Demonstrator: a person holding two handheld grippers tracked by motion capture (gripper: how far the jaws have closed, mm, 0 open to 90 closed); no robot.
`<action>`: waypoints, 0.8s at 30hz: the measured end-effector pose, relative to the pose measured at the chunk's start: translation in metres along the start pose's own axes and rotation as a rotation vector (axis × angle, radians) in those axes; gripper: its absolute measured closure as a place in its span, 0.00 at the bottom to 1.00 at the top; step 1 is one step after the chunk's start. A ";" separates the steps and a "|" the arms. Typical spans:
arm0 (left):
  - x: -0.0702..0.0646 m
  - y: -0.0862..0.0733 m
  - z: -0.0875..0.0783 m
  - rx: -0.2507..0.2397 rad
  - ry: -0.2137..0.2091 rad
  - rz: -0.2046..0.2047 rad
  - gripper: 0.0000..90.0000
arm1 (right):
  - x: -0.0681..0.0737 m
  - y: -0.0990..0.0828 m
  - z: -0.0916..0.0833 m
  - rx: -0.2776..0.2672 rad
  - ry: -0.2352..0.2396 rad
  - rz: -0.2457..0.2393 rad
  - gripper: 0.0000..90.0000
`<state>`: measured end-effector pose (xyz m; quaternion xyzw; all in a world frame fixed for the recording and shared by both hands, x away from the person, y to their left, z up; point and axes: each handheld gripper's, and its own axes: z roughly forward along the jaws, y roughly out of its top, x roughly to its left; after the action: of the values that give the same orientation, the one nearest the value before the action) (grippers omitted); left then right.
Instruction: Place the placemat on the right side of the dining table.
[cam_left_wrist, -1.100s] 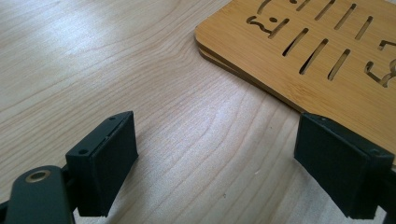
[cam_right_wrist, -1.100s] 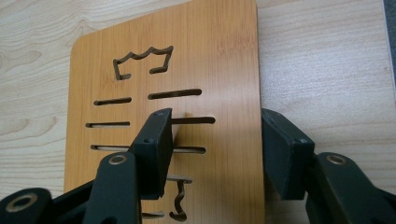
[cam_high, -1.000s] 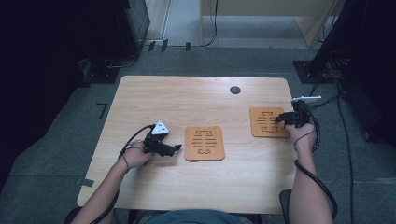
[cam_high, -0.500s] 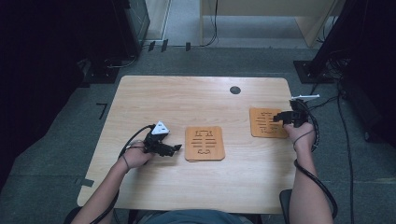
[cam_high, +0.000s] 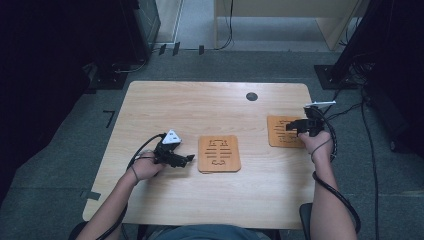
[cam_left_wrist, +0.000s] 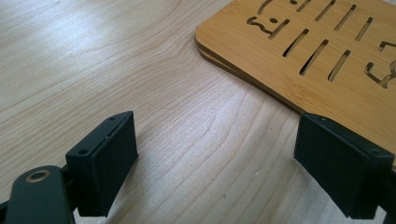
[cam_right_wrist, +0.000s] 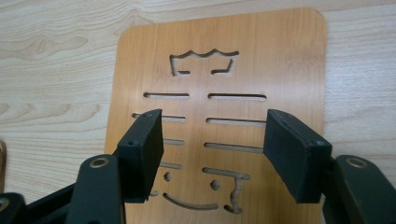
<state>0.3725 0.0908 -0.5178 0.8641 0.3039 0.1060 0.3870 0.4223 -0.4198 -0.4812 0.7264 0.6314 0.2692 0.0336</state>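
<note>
Two wooden mats with cut-out slots are laid flat on the table (cam_high: 165, 105), well apart from each other. The center mat (cam_high: 218, 153) is placed near the middle of the table; the right mat (cam_high: 282, 131) is placed near the right edge.

The right gripper (cam_high: 291, 127) is held over the right mat, pointing down at its slotted face. Its jaws have just been opening and are set moderately wide; in the right gripper view nothing is pressed between them and the mat (cam_right_wrist: 219, 121) is seen lying flat beneath. The step in hand is judged to be a release of the right mat, or a re-approach to it.

The left gripper (cam_high: 189, 159) is rested low on the table, just beside the left edge of the center mat (cam_left_wrist: 317, 51). Its jaws are spread wide and hold nothing.

For a pick-up, one jaw must be brought under a mat edge, since the mats are thin and lie flush with the table.
</note>
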 end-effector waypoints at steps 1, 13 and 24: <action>0.000 0.000 0.000 -0.001 -0.001 -0.001 0.14 | 0.001 0.000 0.000 0.000 0.002 -0.001 0.41; 0.001 0.000 0.000 -0.002 -0.005 -0.006 0.14 | 0.016 -0.002 0.008 0.013 -0.007 -0.039 0.34; 0.001 0.000 0.000 -0.002 -0.005 -0.006 0.14 | 0.028 -0.004 0.011 0.043 0.055 -0.070 0.25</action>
<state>0.3729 0.0913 -0.5176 0.8630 0.3052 0.1030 0.3891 0.4252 -0.3891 -0.4824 0.6967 0.6629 0.2740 0.0098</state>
